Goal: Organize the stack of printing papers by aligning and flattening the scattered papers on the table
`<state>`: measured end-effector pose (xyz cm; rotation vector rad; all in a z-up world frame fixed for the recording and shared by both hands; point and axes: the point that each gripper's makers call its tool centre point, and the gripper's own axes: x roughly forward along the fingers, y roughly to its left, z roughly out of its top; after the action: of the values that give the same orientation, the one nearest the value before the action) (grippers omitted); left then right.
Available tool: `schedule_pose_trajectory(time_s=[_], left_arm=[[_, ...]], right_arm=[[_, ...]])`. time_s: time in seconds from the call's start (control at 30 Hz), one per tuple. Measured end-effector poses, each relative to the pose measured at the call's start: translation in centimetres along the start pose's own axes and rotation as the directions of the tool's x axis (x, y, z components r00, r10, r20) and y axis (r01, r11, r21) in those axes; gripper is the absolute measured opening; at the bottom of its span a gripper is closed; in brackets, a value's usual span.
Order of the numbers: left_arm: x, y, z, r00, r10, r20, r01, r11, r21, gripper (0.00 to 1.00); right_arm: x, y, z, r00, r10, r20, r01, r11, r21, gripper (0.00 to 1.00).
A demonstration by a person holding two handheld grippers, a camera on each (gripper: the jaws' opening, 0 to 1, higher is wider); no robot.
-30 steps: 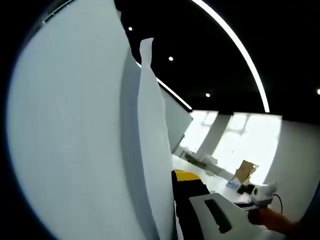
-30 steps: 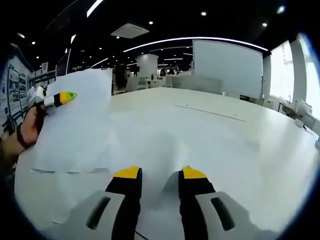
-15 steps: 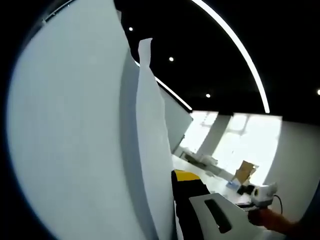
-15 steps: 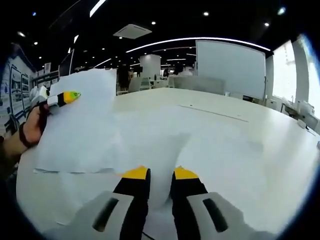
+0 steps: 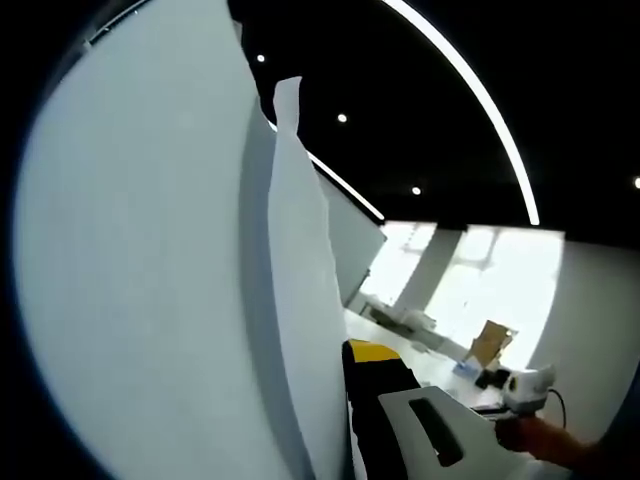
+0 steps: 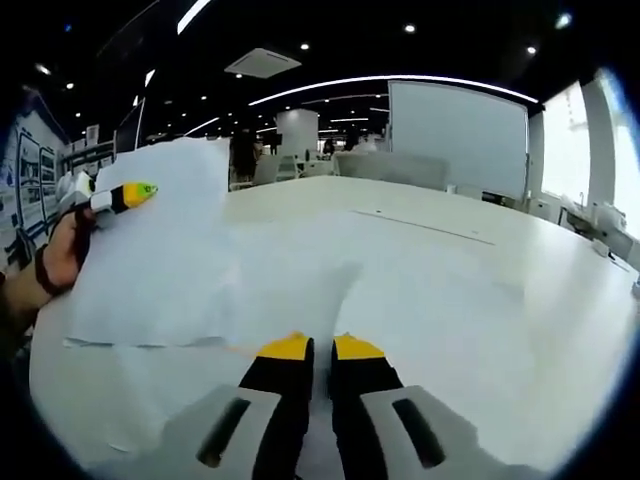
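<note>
Jaws of the right gripper (image 6: 318,352) rise yellow-tipped from the bottom of the right gripper view, nearly pressed together with only a thin slit between them, and they seem to pinch the near edge of the papers (image 6: 330,290), though I cannot tell for sure that a sheet sits in that slit. Those white sheets lie spread and overlapping on the pale table (image 6: 520,260), their edges out of line. At their far left corner one sheet (image 6: 165,235) is lifted off the surface, its corner pinched in the yellow-tipped left gripper (image 6: 128,194), which a person's hand (image 6: 60,255) holds. In the left gripper view that sheet (image 5: 160,270) stands close before the lens, its edge (image 5: 300,300) running up just beside one black, yellow-tipped jaw; the other jaw is hidden behind the paper. Further off in that view, a hand (image 5: 545,440) shows at lower right. Beyond the table stand a large white screen (image 6: 455,130) and bright windows (image 6: 565,140) under a dark ceiling with curved light strips (image 6: 390,80).
</note>
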<state>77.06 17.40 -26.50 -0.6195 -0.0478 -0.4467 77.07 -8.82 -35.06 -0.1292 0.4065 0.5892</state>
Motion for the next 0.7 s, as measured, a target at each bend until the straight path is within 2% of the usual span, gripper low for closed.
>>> schedule_pose_trajectory(time_s=[0.37, 0.7], left_arm=[[0.02, 0.01, -0.08, 1.000, 0.003, -0.003, -0.003, 1.000, 0.012, 0.06], [-0.03, 0.08, -0.05, 1.000, 0.003, -0.002, -0.003, 1.000, 0.010, 0.06]], right_arm=[[0.06, -0.20, 0.06, 1.000, -0.011, -0.002, 0.011, 0.999, -0.032, 0.00], [-0.15, -0.29, 0.76, 0.999, -0.005, 0.032, 0.005, 1.000, -0.007, 0.00]])
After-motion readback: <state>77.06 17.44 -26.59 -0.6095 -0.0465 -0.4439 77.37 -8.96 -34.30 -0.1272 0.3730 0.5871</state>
